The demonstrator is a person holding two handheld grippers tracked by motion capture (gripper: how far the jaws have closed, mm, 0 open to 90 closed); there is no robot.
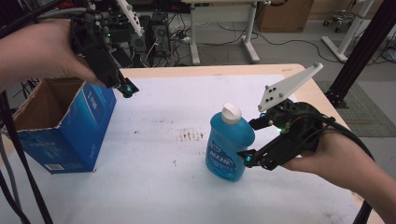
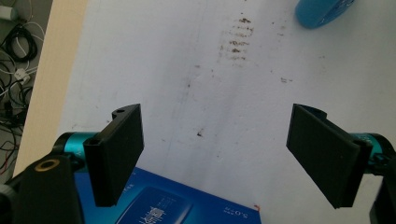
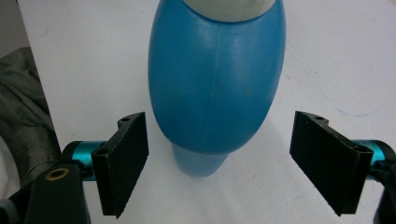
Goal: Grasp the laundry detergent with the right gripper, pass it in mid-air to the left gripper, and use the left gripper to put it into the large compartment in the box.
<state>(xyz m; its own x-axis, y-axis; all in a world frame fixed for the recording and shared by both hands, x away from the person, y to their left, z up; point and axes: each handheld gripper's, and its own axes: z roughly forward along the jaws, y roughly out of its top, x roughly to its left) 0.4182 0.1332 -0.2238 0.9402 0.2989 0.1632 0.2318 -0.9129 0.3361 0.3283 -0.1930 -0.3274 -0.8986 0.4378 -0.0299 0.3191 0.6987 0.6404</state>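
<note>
between the spread jaws of the right gripper (image 3: 219,163) stands the blue bottle (image 3: 216,79), upright, not yet touched: the approach step. next, the jaws likely need to close on its sides. left gripper (image 2: 215,154) hangs open above the blue box (image 1: 70,135).

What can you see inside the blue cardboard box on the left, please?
The blue cardboard box stands open; bare brown inner walls show. Its near wall hides the bottom, so any contents cannot be told.
</note>
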